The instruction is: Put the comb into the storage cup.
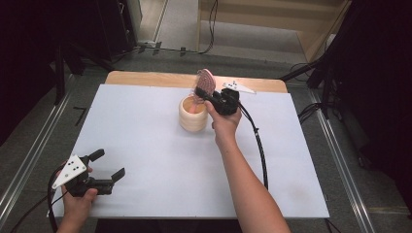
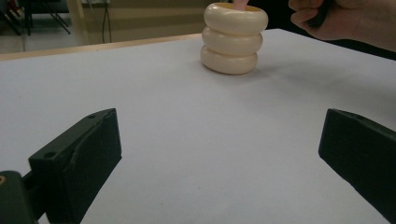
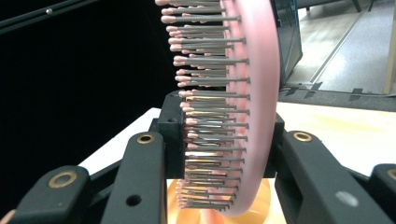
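The right gripper (image 1: 208,95), fingers clamped on the pink hairbrush (image 1: 205,83) over the cream holder (image 1: 193,115) at the desk's (image 1: 145,141) twelve o'clock, could tip it, seemingly by snagging the rim, while the left gripper (image 1: 108,165) rests fingers apart.

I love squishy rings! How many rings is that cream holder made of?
3. The cream ringed holder is stacked rings: bottom one on the white table, one in the middle, one at the rim. The pink bristled hairbrush stands above it.
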A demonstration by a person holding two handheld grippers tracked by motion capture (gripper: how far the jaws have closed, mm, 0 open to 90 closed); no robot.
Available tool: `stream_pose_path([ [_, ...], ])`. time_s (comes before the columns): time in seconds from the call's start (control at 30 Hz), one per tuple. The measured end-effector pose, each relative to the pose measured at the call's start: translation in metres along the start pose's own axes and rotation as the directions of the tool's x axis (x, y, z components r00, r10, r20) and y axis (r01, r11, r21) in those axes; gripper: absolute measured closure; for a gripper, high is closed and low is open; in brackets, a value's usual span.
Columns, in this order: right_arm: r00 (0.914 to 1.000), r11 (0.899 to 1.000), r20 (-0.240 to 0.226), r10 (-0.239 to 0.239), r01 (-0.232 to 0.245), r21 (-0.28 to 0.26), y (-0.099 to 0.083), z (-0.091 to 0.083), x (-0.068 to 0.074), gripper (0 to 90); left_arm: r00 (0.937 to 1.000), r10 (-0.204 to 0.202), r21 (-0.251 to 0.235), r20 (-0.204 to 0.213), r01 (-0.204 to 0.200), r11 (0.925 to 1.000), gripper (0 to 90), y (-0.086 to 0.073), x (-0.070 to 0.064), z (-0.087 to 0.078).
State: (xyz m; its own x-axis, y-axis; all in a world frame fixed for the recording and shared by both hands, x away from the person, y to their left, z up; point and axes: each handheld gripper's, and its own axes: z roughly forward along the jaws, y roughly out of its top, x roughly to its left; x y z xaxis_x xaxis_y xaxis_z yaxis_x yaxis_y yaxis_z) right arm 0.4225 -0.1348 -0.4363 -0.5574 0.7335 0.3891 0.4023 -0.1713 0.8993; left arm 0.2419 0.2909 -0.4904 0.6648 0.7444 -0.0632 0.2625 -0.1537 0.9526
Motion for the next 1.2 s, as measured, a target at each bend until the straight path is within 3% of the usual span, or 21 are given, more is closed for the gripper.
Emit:
stream_pose_path([
  [0.3, 0.9998, 1.000, 0.011, 0.019, -0.019, 0.012, -0.005, 0.000, -0.005, 62.6, 1.0000, 0.005, 0.003, -0.001, -0.005, 1.0000, 0.0, 0.000, 0.000, 0.000],
  [0.43, 0.9992, 1.000, 0.036, -0.019, 0.018, 0.025, -0.004, -0.001, -0.004, 60.1, 1.0000, 0.003, 0.002, 0.000, -0.003, 1.0000, 0.0, 0.000, 0.000, 0.000],
  [0.63, 0.9977, 0.999, 0.060, -0.030, 0.028, 0.039, -0.004, -0.006, -0.008, 48.4, 1.0000, 0.001, 0.001, -0.001, -0.001, 1.0000, 0.0, 0.000, 0.000, 0.000],
  [0.97, 0.9961, 0.996, 0.068, -0.057, 0.052, 0.077, -0.005, -0.015, -0.011, 13.7, 1.0000, -0.001, 0.000, -0.002, 0.001, 1.0000, 0.0, 0.000, 0.000, 0.000],
  [1.2, 0.9926, 0.993, 0.076, -0.095, 0.089, 0.072, -0.005, -0.026, -0.008, 8.4, 1.0000, 0.002, 0.000, -0.004, -0.002, 1.0000, 0.0, 0.000, 0.000, 0.000],
])
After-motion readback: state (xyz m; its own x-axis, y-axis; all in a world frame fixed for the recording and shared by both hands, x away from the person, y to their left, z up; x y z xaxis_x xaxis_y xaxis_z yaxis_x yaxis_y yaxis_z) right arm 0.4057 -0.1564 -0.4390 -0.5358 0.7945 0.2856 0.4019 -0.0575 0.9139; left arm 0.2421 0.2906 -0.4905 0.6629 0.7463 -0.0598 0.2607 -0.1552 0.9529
